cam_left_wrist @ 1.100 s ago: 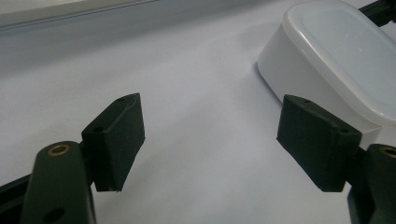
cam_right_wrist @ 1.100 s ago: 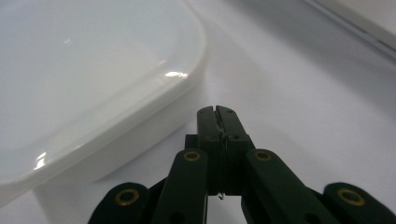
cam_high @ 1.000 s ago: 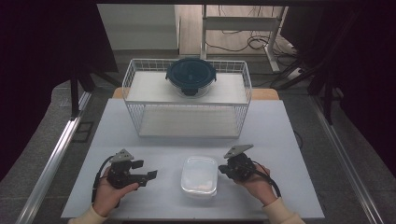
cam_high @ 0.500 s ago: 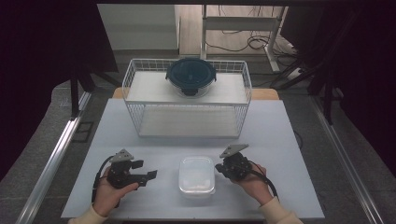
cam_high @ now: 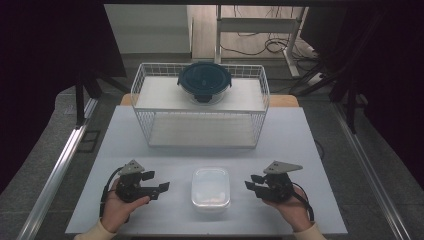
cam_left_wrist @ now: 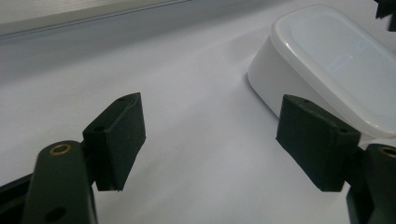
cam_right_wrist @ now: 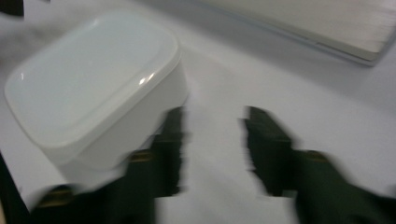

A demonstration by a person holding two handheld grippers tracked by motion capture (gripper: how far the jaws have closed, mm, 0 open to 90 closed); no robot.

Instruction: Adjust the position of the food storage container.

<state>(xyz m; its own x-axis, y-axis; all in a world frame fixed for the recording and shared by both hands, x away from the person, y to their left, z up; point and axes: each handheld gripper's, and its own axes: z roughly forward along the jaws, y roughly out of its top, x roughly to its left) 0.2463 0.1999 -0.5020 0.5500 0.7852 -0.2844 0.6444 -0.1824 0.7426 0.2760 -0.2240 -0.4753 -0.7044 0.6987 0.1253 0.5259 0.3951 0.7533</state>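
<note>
both claws gape empty: left claw (cam_high: 159, 183) wide, right claw (cam_high: 253, 182), blurred, just opening beside white box (cam_high: 210, 187).

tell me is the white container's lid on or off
On: the white container sits upright on the table, its lid seated flush on the rim.

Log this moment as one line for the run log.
left gripper: open, beside white lidded box, apart | right gripper: jaws just opened, nothing between them | round dark-lidded bowl: on wire rack
</note>
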